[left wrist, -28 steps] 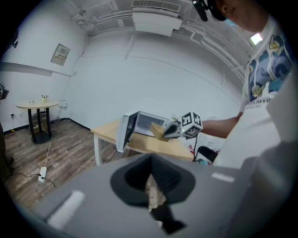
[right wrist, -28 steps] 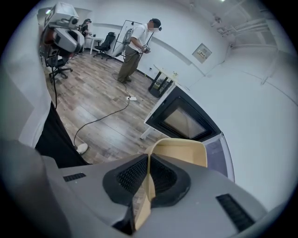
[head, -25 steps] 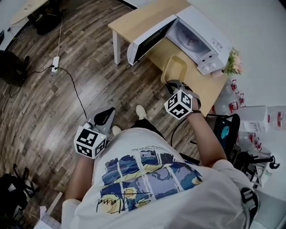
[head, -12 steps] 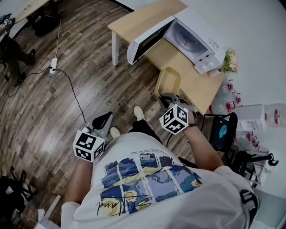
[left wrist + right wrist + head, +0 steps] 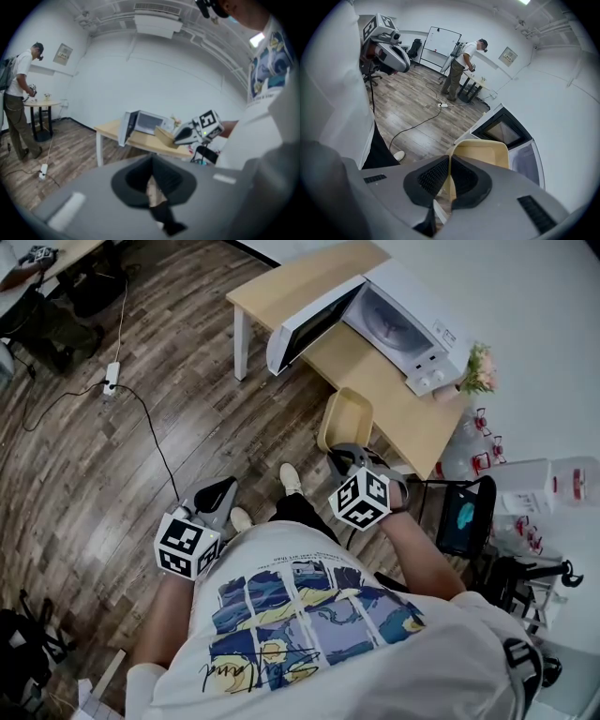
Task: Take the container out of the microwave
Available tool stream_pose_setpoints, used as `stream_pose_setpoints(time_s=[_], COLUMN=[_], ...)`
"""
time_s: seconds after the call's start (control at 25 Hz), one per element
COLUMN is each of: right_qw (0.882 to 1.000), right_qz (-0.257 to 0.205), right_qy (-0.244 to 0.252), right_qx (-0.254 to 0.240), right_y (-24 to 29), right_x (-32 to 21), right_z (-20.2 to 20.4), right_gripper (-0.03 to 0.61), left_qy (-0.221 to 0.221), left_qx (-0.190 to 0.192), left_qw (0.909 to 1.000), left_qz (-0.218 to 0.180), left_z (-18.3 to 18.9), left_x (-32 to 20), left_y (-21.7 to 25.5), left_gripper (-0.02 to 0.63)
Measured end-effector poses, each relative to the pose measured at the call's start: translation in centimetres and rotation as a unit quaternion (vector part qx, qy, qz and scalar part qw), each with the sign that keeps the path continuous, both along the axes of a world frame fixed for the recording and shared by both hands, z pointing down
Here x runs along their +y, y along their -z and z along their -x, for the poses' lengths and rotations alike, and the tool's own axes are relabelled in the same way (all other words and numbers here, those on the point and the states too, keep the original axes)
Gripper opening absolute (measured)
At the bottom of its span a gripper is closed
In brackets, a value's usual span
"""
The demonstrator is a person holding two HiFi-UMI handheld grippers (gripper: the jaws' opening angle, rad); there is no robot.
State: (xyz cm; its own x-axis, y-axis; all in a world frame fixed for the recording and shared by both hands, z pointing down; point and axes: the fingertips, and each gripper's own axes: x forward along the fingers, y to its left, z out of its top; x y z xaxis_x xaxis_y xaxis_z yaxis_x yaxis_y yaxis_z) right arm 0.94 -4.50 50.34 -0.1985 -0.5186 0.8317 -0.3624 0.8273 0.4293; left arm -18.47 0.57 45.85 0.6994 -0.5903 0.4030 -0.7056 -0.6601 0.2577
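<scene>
My right gripper (image 5: 343,457) is shut on the rim of a cream-yellow rectangular container (image 5: 345,418), which hangs in the air beside the wooden table's (image 5: 281,282) near edge. In the right gripper view the container (image 5: 482,151) juts out past the closed jaws of the right gripper (image 5: 449,174). The white microwave (image 5: 412,320) stands on the table with its door (image 5: 305,322) swung open and its cavity empty. My left gripper (image 5: 217,489) hangs low by the person's left side, over the floor, shut with nothing in it. In its own view the left gripper (image 5: 152,177) faces the microwave (image 5: 143,124).
A small flower pot (image 5: 477,369) sits at the table's right end. A power strip (image 5: 113,374) and black cable (image 5: 155,423) lie on the wooden floor. A dark chair (image 5: 464,512) stands right of the table. Another person (image 5: 461,65) works at a round table far off.
My right gripper has drawn the container back from the table toward the person's body and slightly left. The left gripper has stayed where it was.
</scene>
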Motion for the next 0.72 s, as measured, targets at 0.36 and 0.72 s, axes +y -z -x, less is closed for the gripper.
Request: stream_pose_setpoints(time_s=[0.36, 0.72], right_qw=[1.0, 1.0], right_qz=[-0.002, 0.002], right_qy=[0.003, 0.003], right_qx=[0.002, 0.004], right_y=[0.12, -0.24], right_x=[0.16, 0.01], right_z=[0.35, 0.59], right_gripper=[0.02, 0.02], left_qy=[0.002, 0.001], left_qx=[-0.002, -0.004], left_qw=[1.0, 1.0], left_qz=[0.003, 0.007], left_z=[0.41, 0.67], left_x=[-0.04, -0.62], left_y=[-0.27, -0.66], left_gripper=[0.009, 0.009])
